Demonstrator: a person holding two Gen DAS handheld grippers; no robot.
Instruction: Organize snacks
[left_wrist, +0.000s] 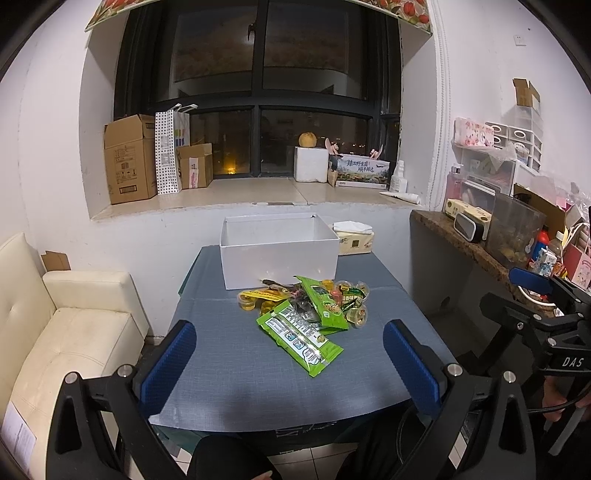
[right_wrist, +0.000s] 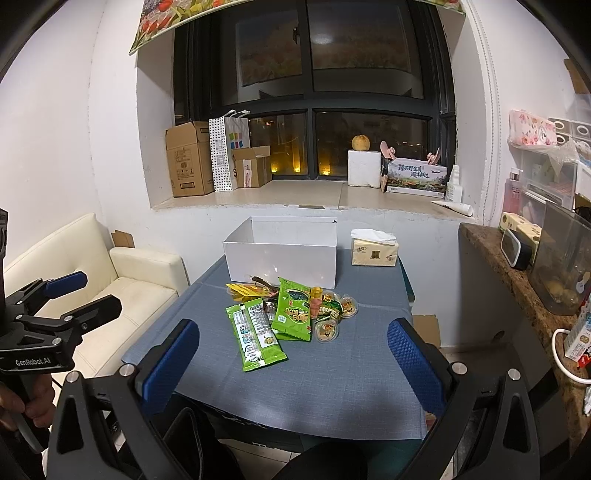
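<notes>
Under a dark window, snacks on the blue-grey table — left gripper and right gripper spread wide.

Green snack packets and jelly cups lie heaped mid-frame, just before an open white box.

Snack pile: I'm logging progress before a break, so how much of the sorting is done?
Nothing looks done yet. As far as the open top shows, the white box holds nothing, and the snack pile lies on the blue tablecloth in front of it. Nothing is in hand: the left gripper and right gripper are both open, short of the pile. Every snack remains to be moved.
</notes>
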